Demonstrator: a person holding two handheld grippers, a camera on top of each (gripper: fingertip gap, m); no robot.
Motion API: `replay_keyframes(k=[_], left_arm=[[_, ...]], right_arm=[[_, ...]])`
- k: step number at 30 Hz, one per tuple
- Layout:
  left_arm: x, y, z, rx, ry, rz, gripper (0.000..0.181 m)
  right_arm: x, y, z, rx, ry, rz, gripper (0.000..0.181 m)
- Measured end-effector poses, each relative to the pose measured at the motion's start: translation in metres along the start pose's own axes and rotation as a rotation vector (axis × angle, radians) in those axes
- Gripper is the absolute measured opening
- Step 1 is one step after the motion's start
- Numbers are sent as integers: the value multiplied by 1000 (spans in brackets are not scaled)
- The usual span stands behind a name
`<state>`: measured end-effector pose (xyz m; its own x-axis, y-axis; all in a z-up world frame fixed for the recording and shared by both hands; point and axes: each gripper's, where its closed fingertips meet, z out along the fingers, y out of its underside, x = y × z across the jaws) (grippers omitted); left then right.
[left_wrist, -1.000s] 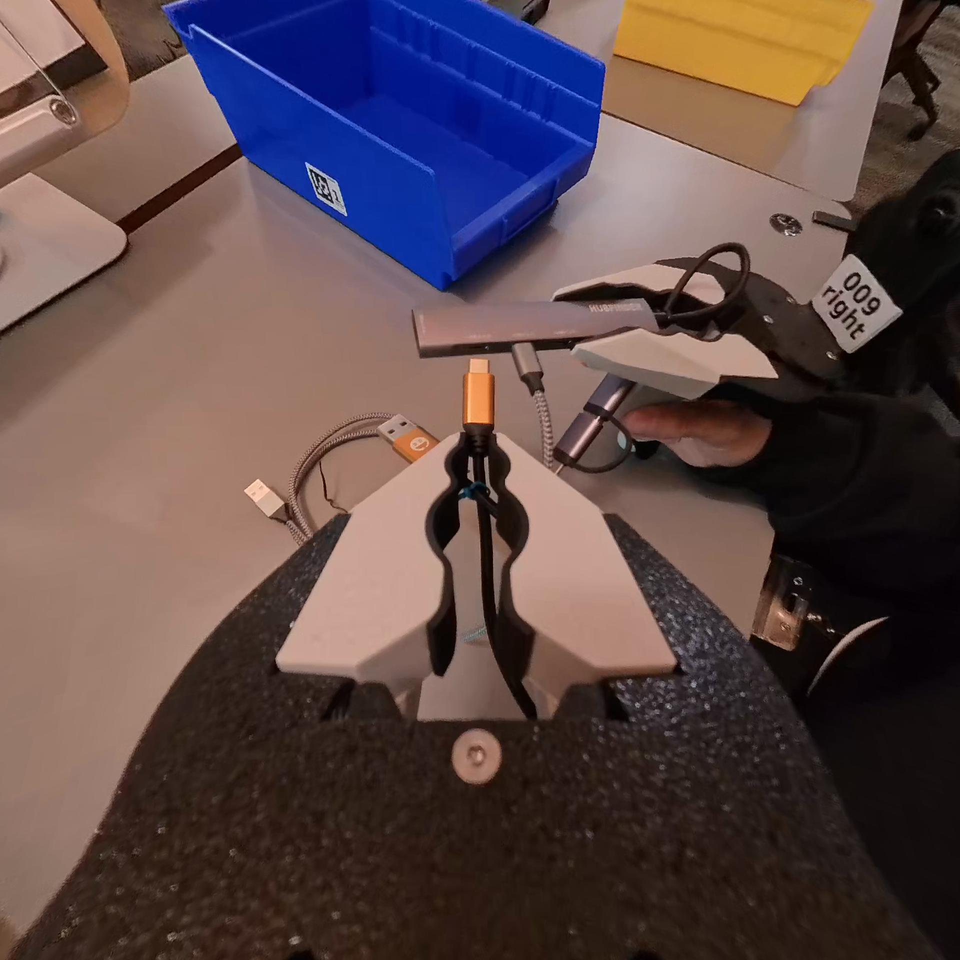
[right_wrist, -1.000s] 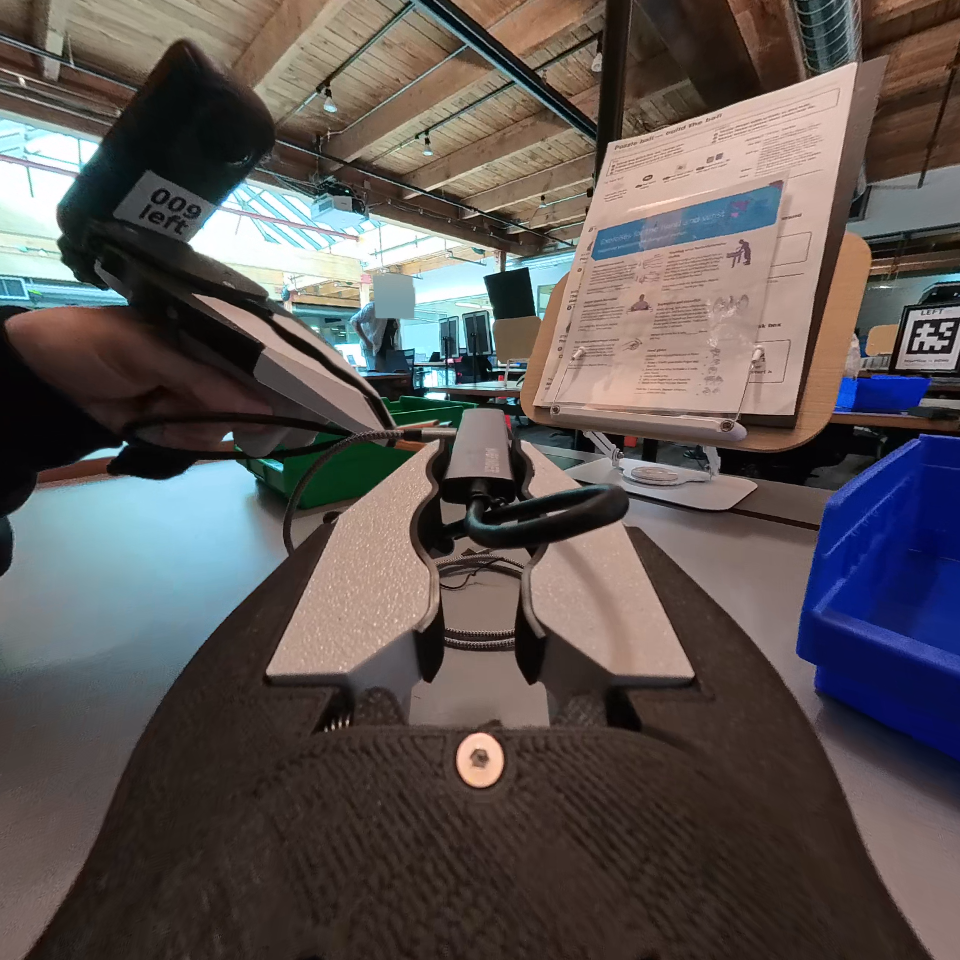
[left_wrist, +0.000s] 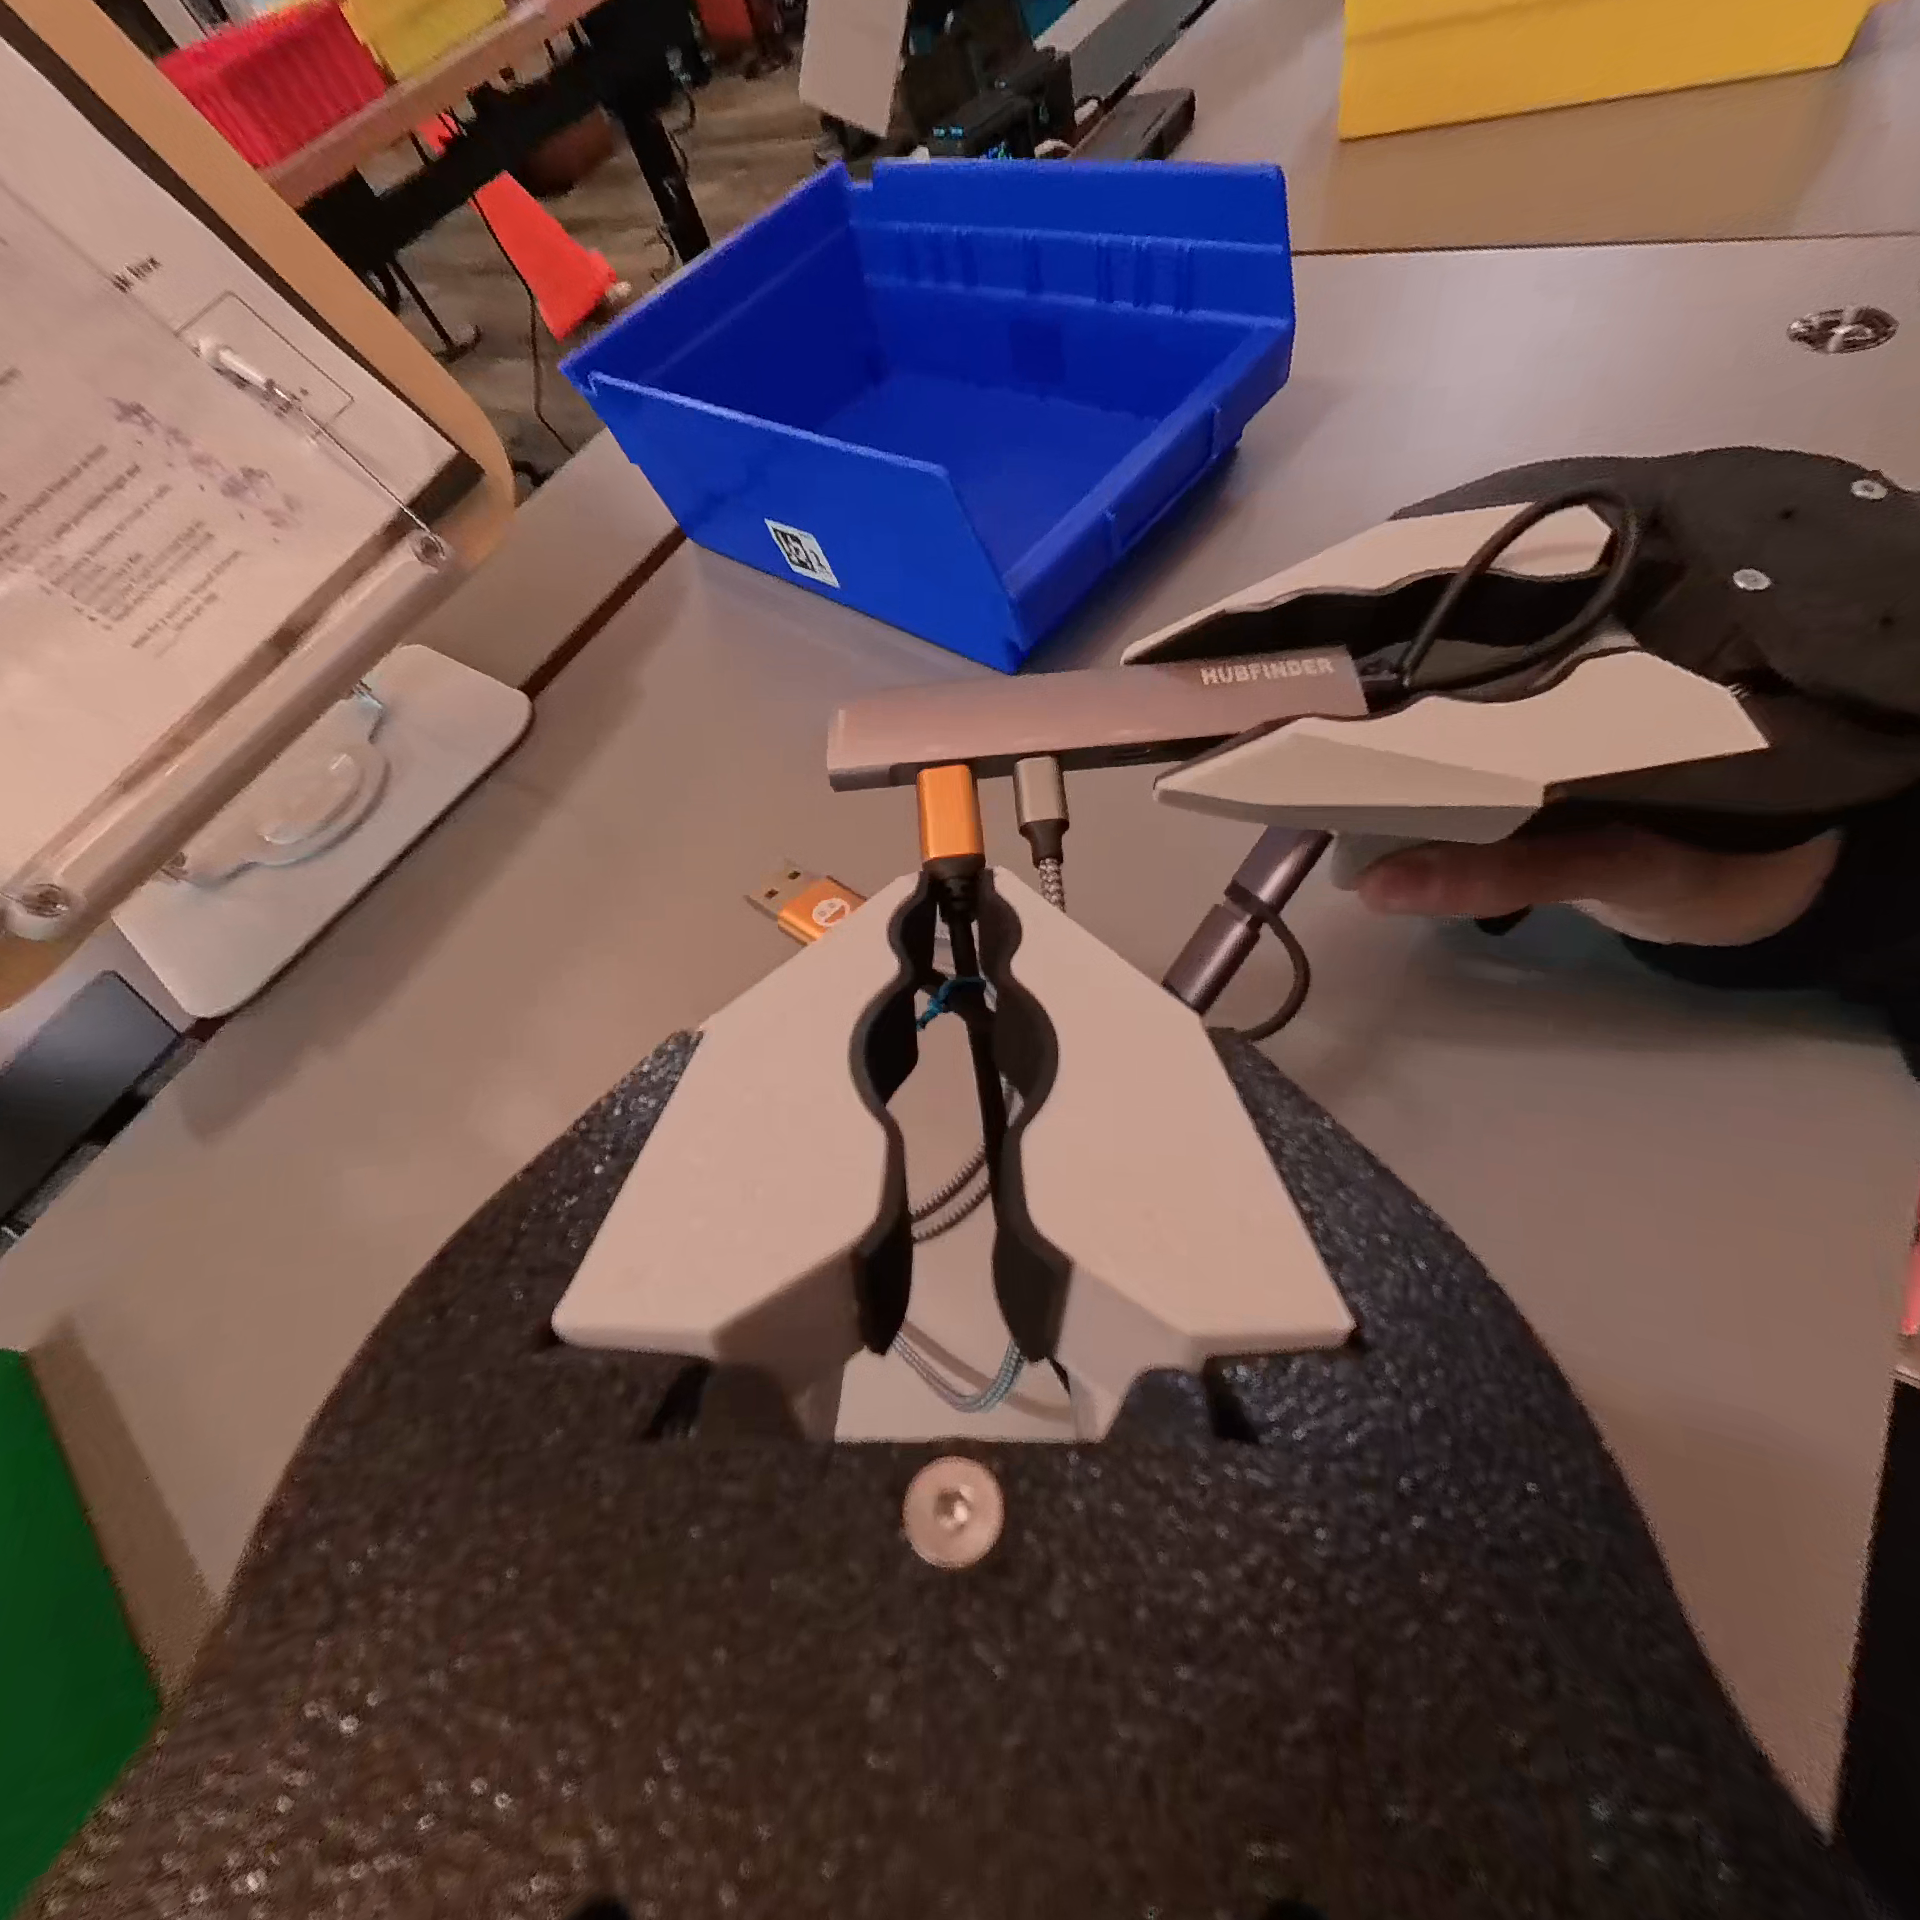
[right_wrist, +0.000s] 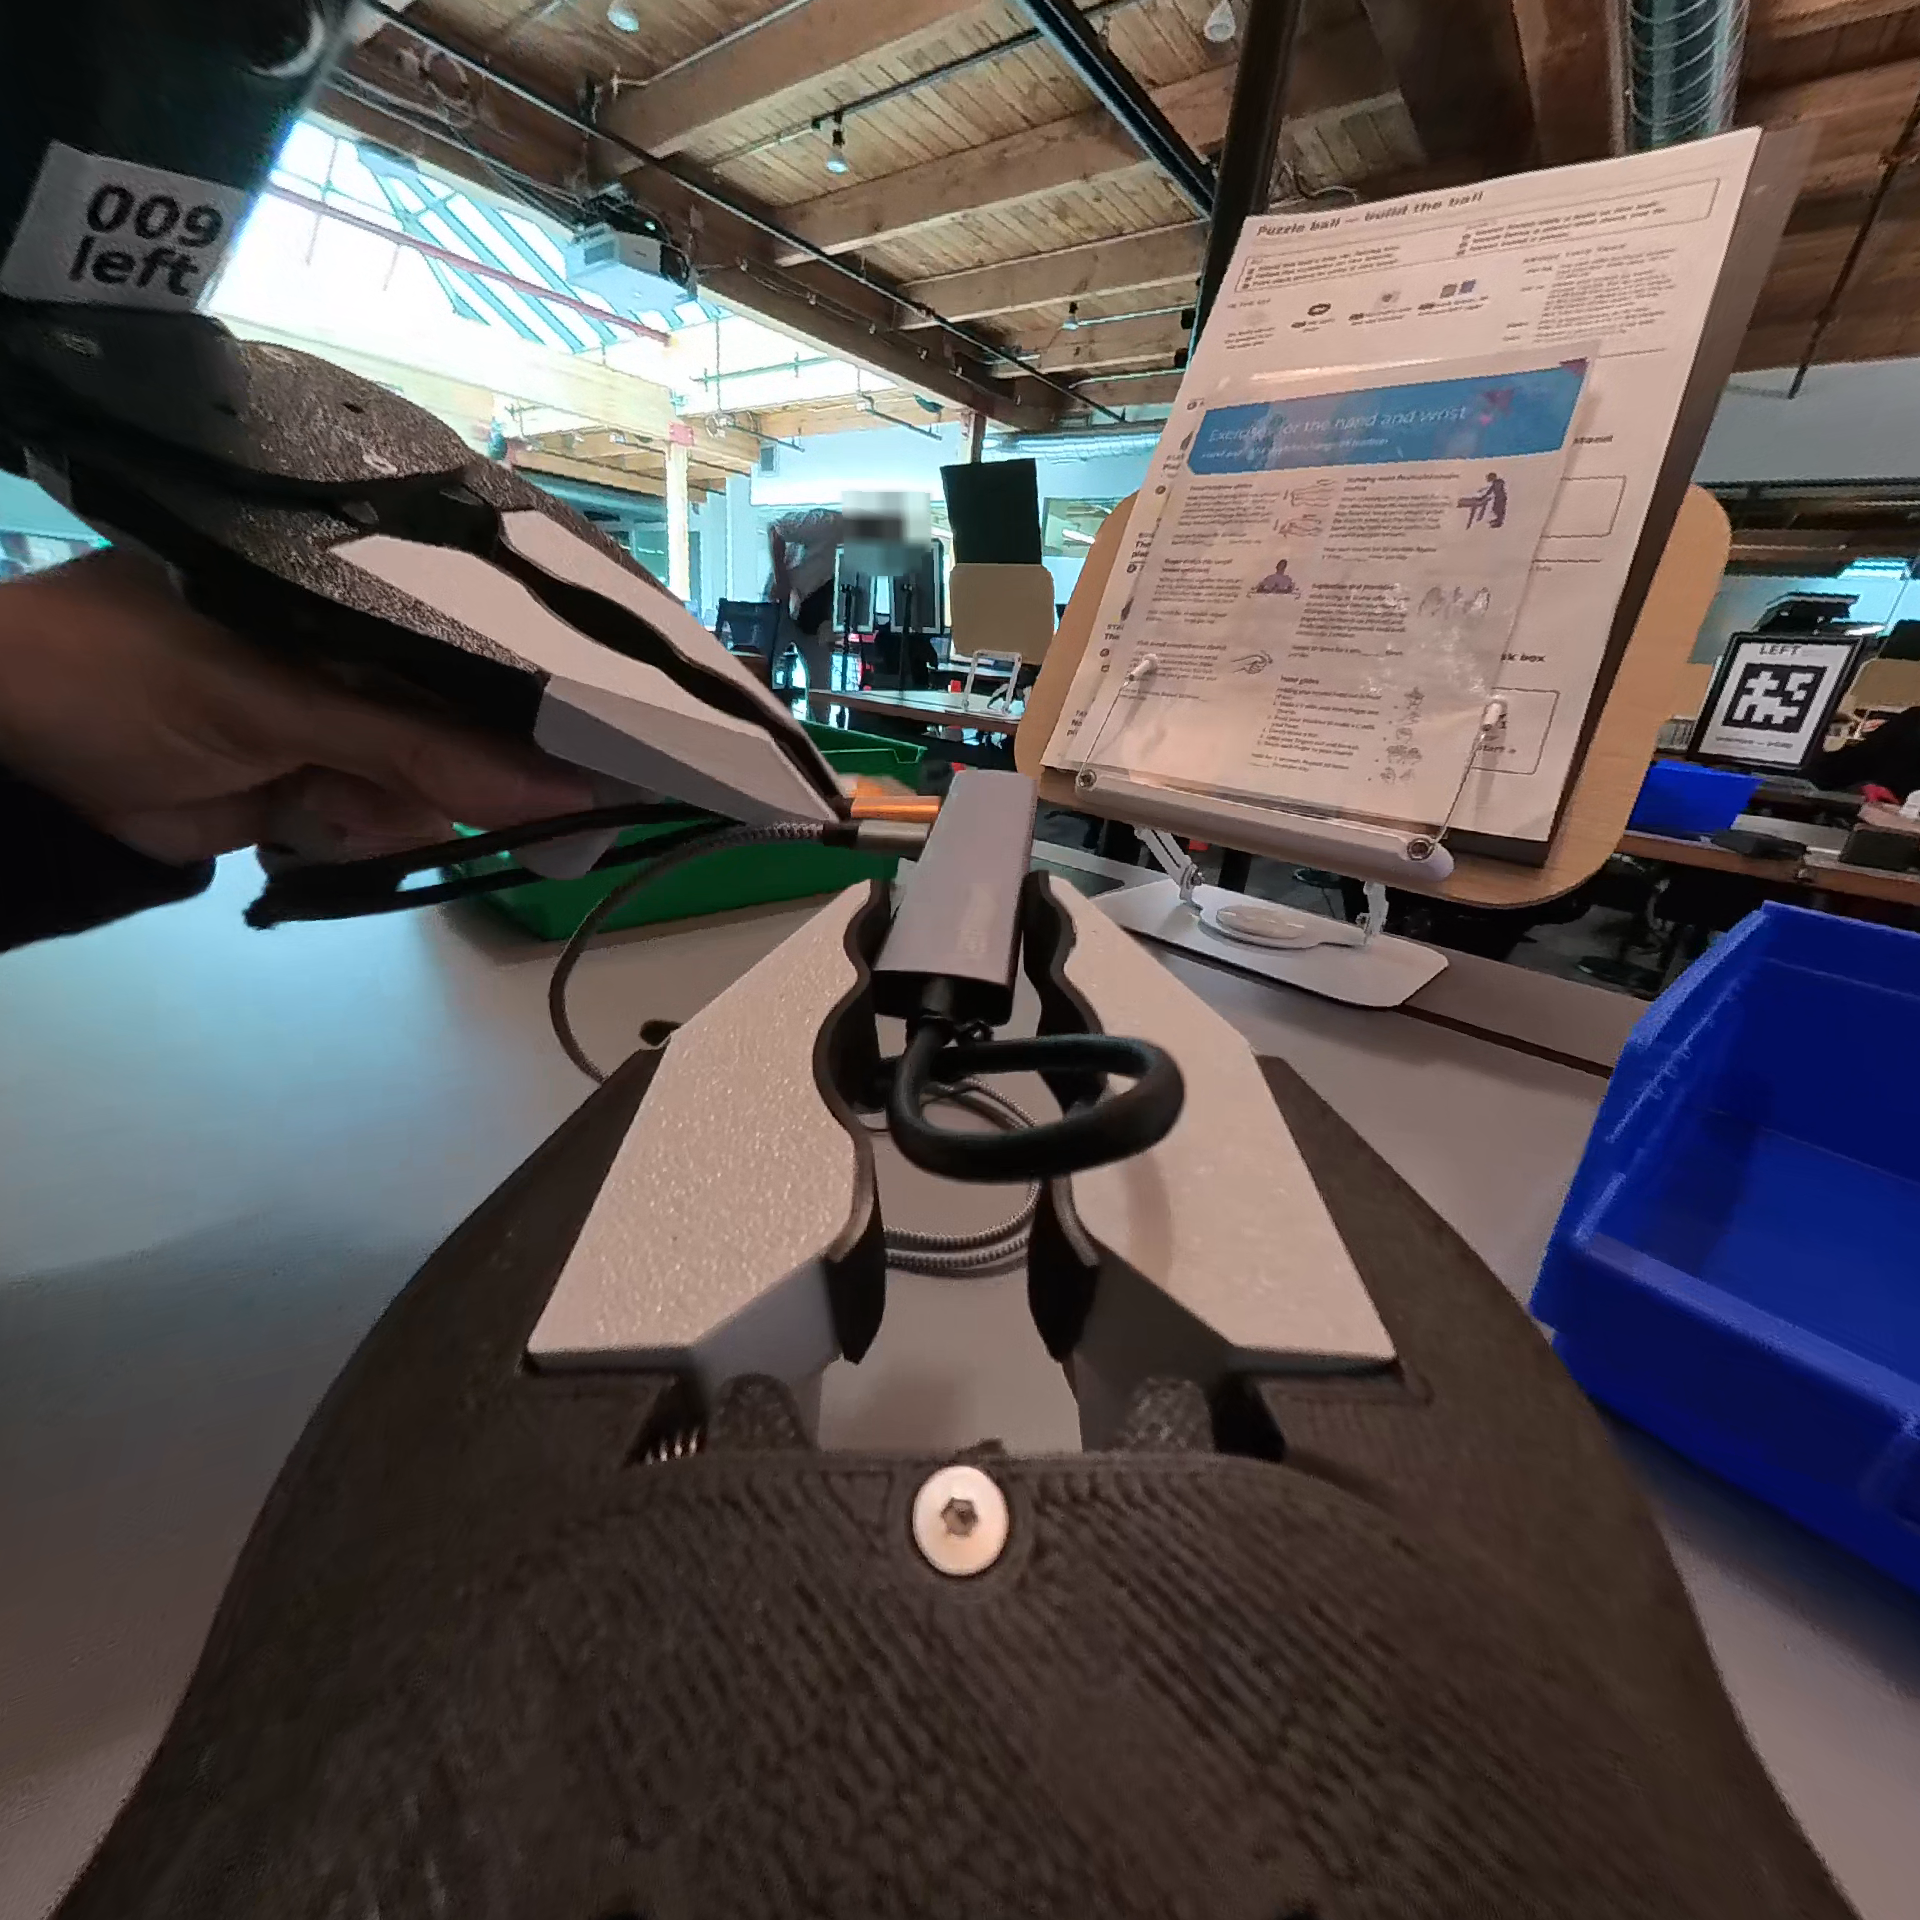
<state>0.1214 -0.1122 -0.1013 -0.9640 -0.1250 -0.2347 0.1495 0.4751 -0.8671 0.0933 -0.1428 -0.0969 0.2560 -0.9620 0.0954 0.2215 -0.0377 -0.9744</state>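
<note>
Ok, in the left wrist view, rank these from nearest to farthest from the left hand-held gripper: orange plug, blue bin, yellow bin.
1. Orange plug: at the tips of the left hand-held gripper, its other end in the grey hub.
2. Blue bin: on the table beyond the hub, slightly left.
3. Yellow bin: far back, upper right.

**Orange plug seated in hub, both grippers clamped**

An orange plug (left_wrist: 948, 816) is pinched at its cable end by the left gripper (left_wrist: 954, 896) and is seated in the side of a grey hub (left_wrist: 1049, 717). The hub is clamped by the right gripper (left_wrist: 1143, 722) above the table (left_wrist: 520, 1039). A grey plug (left_wrist: 1039, 795) sits beside the orange one. A blue bin (left_wrist: 935, 416) stands behind; a paper stand (left_wrist: 208, 499) is at left.
</note>
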Motion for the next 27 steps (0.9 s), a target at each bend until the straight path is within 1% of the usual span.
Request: replay_keyframes(k=[2, 4, 5, 6, 7, 9, 11, 13, 15, 16, 18, 19, 21, 22, 24, 25, 27], left_arm=[[-3, -11, -5, 72, -16, -5, 5], [-1, -34, -14, 175, 21, -33, 5], [0, -41, -16, 173, 27, -22, 4], [-1, -44, -16, 138, 8, 13, 2], [-2, -47, -16, 112, -7, 55, 1], [1, -53, -19, 132, 3, 95, 1], [11, -56, -23, 202, 51, 91, 4], [16, -59, -29, 297, 75, 53, 17], [19, -61, -41, 399, 109, -5, 32], [14, -60, -48, 439, 100, -48, 36], [-2, -49, -57, 477, 53, -111, 36], [-9, -37, -55, 454, 34, -124, 37], [-19, -4, -43, 348, 27, -150, 41], [-23, 12, -36, 299, 32, -168, 45], [-26, 34, -26, 254, 55, -205, 47], [-28, 40, -22, 251, 58, -231, 48], [-32, 48, -18, 258, 64, -273, 48]], right_arm=[[-3, 4, 0, -15, -19, 13, 25], [-22, 11, 4, -60, -101, -8, 20], [-31, 11, 8, -62, -104, -35, 14], [-30, 11, 12, -59, -39, -44, 13], [-27, 10, 13, -47, -5, -22, 12], [-8, 2, 7, -7, 35, 12, 11], [8, -4, -2, -20, 83, -101, 12], [18, -10, -9, -24, 142, -220, 12], [27, -17, -14, -56, 227, -440, 11], [31, -23, -18, -70, 281, -571, 11], [39, -35, -25, -120, 354, -852, 10], [42, -40, -27, -146, 385, -970, 10], [49, -50, -31, -187, 427, -1121, 10], [55, -53, -32, -214, 450, -1159, 10], [69, -62, -36, -252, 495, -1215, 11], [77, -68, -38, -266, 519, -1219, 11], [99, -86, -43, -279, 562, -1159, 10]])
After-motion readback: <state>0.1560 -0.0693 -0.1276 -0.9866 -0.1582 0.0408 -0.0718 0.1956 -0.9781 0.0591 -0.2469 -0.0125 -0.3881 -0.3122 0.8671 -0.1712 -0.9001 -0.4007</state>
